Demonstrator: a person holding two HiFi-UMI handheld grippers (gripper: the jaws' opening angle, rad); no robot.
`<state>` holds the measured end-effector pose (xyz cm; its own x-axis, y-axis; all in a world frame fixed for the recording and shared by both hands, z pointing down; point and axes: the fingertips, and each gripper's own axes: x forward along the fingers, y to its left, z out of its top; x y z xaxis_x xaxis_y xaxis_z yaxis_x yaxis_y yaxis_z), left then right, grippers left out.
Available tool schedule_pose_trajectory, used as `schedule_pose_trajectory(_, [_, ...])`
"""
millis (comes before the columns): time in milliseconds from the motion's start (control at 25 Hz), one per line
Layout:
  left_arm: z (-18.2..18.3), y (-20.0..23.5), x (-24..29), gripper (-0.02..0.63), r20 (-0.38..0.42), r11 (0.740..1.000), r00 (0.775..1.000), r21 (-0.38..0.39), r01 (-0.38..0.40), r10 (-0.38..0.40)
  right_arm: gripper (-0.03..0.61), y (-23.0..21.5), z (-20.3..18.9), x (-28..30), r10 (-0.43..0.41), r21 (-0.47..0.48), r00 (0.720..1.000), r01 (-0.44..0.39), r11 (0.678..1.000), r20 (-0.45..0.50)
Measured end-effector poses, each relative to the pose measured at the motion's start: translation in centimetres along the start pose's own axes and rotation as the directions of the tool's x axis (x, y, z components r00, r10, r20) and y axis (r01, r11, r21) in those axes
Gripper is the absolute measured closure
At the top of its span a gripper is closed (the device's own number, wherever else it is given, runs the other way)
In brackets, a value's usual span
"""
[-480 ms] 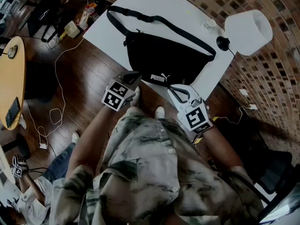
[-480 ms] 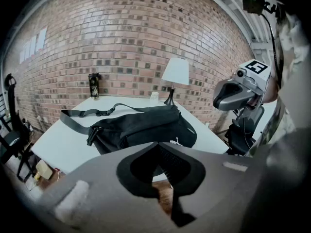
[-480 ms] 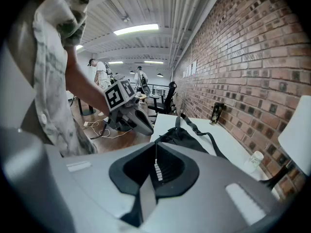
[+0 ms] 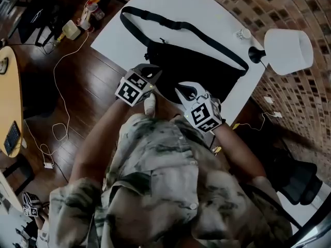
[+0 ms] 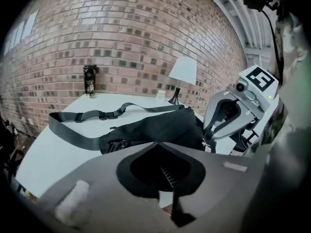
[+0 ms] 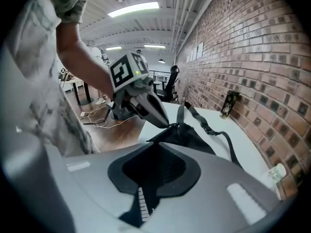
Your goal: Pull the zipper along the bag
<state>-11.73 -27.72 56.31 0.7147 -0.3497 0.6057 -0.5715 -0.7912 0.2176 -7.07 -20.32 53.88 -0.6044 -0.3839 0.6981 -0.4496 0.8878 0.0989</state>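
Head view: half a second ago both grippers hung at the table's near edge, off the bag. The left gripper (image 4: 151, 72) has since come forward to the near-left edge of the black waist bag (image 4: 201, 66). The right gripper (image 4: 182, 91) now covers the near edge where the white logo showed. I judge this as the reach closing in, with the pull itself not begun. The bag lies close to the near edge of the white table (image 4: 207, 9), and its strap (image 4: 176, 25) loops out toward the far side. The lamp (image 4: 288, 44) stands just beside the bag's right end, so a run that way has little room.

Left gripper view: the left gripper (image 5: 156, 143) has its jaws together with nothing visible between them, and the tip sits right at the bag (image 5: 160, 127). Whether it touches, I cannot tell. The right gripper (image 5: 208, 132) hangs near, over the bag's right part. Bare table lies to the left, with a dark can (image 5: 90, 80) well apart by the brick wall.

Right gripper view: the right gripper (image 6: 158, 143) is likewise closed and empty. The left gripper (image 6: 165, 122) points its tip at the bag's (image 6: 194, 137) far end. No zipper pull can be made out.
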Motion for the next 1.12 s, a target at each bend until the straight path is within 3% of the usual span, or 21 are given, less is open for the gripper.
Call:
schedule_pose_trajectory(160, [-1.1,1.1,2.5,0.614,-0.038,0.995,0.995,-0.019,0.094,-0.094,0.520,0.1,-0.2,3.2,0.001,-0.051,0.998,-0.005,0.999,-0.070])
schedule_pose_trajectory(280, [-2.6,1.1,3.7,0.614,-0.082,0.990,0.986,-0.020,0.143,-0.144,0.514,-0.1,-0.6,4.6,-0.027,-0.163,0.992,0.006,0.987,-0.126])
schedule_pose_trajectory(480, [-3.2,1.5,4.4,0.614,-0.098,0.982,0.977,-0.041,0.186,-0.190,0.497,-0.8,-1.3,7.4,-0.048,-0.403,0.977,-0.041,0.914,-0.208])
schedule_pose_trajectory(640, [-3.7,1.7,5.1,0.614,-0.095,0.981,0.977,-0.040,0.188,-0.191,0.467,-1.1,-2.4,8.9,-0.048,-0.499,0.959,-0.103,0.860,-0.281])
schedule_pose_trajectory(800, [-3.7,1.6,5.4,0.614,-0.104,0.980,0.975,-0.017,0.196,-0.197,0.463,-1.3,-2.8,9.8,0.003,-0.502,0.942,-0.181,0.846,-0.335])
schedule_pose_trajectory(1040, [-3.8,1.5,5.5,0.614,-0.123,0.980,0.973,0.013,0.200,-0.197,0.474,-1.3,-2.6,10.0,0.125,-0.392,0.916,-0.282,0.876,-0.381])
schedule_pose_trajectory(1120, [-3.8,1.5,5.4,0.614,-0.123,0.979,0.972,0.012,0.201,-0.198,0.515,-1.4,-2.3,10.1,0.138,-0.381,0.912,-0.294,0.876,-0.387])
